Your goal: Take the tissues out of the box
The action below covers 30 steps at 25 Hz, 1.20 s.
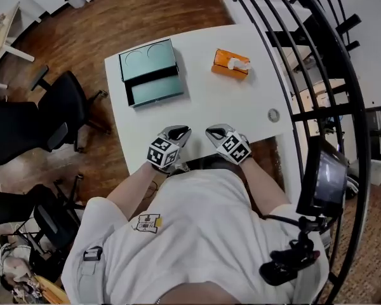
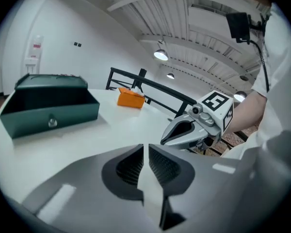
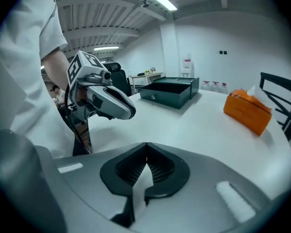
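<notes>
1. The orange cardboard tissue box (image 1: 228, 64) lay on the far part of the white rectangular table (image 1: 209, 110), with a white tissue (image 1: 240, 63) protruding from its top slot.
2. A dark green metal case (image 1: 151, 72), lid open, sat to the left of the tissue box, well apart from it.
3. The left gripper (image 1: 180, 132) rested at the near table edge. Its jaws stood a narrow slit apart, with nothing between them.
4. The right gripper (image 1: 213, 132) lay just beside the left one. Its jaws were closed tip to tip and held nothing.
5. Both grippers were well apart from the tissue box.
</notes>
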Available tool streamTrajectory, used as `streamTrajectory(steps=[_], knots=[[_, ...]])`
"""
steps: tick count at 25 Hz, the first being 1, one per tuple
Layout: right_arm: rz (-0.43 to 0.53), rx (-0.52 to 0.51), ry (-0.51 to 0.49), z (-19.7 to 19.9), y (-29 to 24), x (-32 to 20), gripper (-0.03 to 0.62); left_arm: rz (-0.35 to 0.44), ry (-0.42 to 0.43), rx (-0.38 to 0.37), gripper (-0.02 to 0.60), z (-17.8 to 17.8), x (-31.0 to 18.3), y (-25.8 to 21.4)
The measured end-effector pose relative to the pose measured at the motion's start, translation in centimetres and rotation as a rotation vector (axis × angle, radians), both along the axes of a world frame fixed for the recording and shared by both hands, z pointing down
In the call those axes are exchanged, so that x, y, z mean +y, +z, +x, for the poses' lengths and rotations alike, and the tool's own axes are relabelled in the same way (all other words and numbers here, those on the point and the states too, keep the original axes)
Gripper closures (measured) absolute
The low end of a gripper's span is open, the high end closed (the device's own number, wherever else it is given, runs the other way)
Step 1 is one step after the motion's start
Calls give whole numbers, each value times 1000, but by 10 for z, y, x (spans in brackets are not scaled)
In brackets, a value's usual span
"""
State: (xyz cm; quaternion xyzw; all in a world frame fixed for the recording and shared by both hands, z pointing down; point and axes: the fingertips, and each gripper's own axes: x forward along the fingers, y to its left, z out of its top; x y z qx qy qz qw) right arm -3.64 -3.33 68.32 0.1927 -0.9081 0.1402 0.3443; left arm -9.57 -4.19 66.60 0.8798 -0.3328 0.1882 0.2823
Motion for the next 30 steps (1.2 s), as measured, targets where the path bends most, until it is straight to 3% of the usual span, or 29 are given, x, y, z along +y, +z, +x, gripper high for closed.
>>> streamTrajectory(steps=[6,14,30], knots=[[-36,18,65,-6,30,22,594,-82,-52,-28,564,-7,32,41],[-48,8,112,15,37,14,594,-68,-79,-85,581,-6,28,50],[-29,19,116,27,32,5,594,-72,-92,-107,581,-7,28,48]])
